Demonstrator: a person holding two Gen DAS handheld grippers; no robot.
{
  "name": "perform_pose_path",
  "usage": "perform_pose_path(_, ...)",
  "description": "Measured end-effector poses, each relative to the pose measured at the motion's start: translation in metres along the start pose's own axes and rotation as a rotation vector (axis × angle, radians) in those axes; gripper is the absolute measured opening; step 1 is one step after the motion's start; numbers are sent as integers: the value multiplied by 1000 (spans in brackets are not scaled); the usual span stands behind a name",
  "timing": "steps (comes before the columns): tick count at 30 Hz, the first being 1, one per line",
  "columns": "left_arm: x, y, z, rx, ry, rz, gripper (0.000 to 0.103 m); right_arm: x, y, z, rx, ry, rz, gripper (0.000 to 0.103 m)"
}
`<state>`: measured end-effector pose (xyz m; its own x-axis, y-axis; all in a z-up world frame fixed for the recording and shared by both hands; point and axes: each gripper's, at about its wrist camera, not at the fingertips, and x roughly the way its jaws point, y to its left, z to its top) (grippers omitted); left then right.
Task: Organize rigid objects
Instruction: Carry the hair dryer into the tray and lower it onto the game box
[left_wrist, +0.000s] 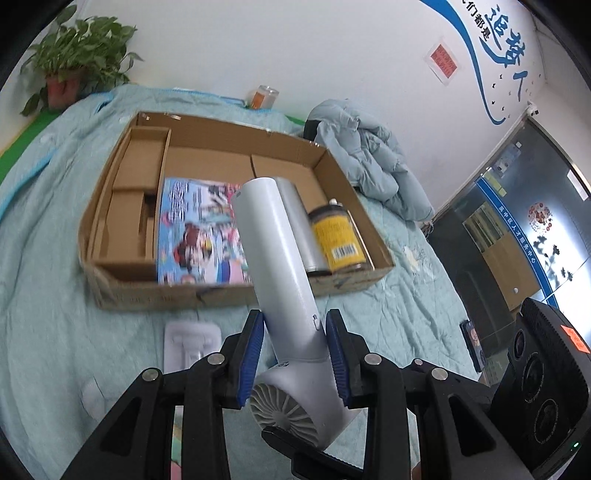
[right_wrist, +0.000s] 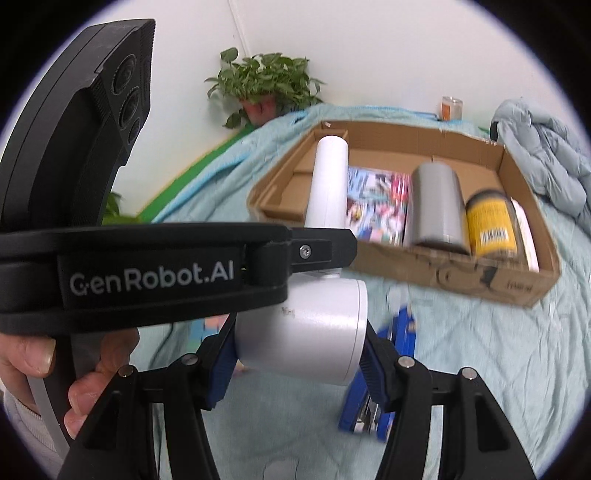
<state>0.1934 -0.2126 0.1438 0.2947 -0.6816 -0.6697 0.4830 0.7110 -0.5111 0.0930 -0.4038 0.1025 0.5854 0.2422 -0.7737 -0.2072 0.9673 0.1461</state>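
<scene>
Left gripper (left_wrist: 295, 354) clamped handle of white hair dryer (left_wrist: 275, 254), blue pads pressed on both sides; dryer's finned end faced camera, handle pointed toward cardboard box (left_wrist: 122, 291). Box sat on bed with pale blue quilt (left_wrist: 44, 332). Inside box: colourful comic book (left_wrist: 199, 229), grey cylinder (left_wrist: 301, 229), yellow-labelled jar (left_wrist: 338, 236) side by side. White plastic holder (left_wrist: 190, 343) lay on quilt near box front. Potted plant (left_wrist: 79, 59) far left, crumpled jacket (left_wrist: 373, 158) right of box.

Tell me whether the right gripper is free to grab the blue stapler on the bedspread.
Probably not: the right gripper is clamped on the white hair dryer, which also hangs in front of the stapler. It must release first.
</scene>
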Motion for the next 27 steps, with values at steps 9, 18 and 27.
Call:
perform_pose_path(9,19,18,64,40,24,1,31,21,-9,50,34,-25,-9,58)
perform_pose_path(18,54,40,94,66,65,27,31,55,-27,74,95,9,14,58)
perform_pose_path(27,94,81,108,33,122,43,31,93,-34,84,104,62,20,58)
